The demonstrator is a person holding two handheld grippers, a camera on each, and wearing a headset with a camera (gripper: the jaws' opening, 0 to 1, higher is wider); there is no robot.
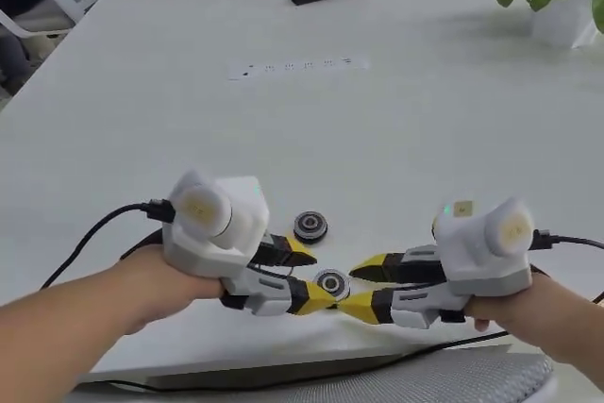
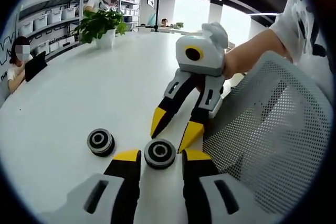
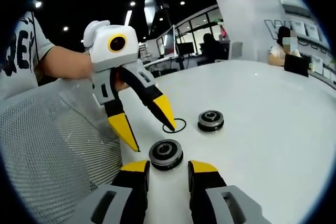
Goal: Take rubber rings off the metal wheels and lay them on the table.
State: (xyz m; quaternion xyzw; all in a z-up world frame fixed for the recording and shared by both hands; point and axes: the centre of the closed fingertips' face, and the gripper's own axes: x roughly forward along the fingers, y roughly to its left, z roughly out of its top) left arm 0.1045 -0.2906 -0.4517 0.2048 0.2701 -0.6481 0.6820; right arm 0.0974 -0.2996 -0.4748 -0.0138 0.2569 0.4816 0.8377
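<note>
Left gripper (image 3: 150,134) and right gripper (image 2: 170,138) both partly open, holding nothing, tips facing each other. Metal wheel (image 1: 331,282) sits between both tip pairs. Second wheel (image 1: 310,226) just beyond left gripper's far jaw. Loose rubber ring (image 3: 174,125) lies at that jaw's tip.

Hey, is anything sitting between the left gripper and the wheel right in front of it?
Nothing visible. The wheel lies on the table at the open jaw tips of the left gripper. The right gripper points at it from the opposite side, not in between.
</note>
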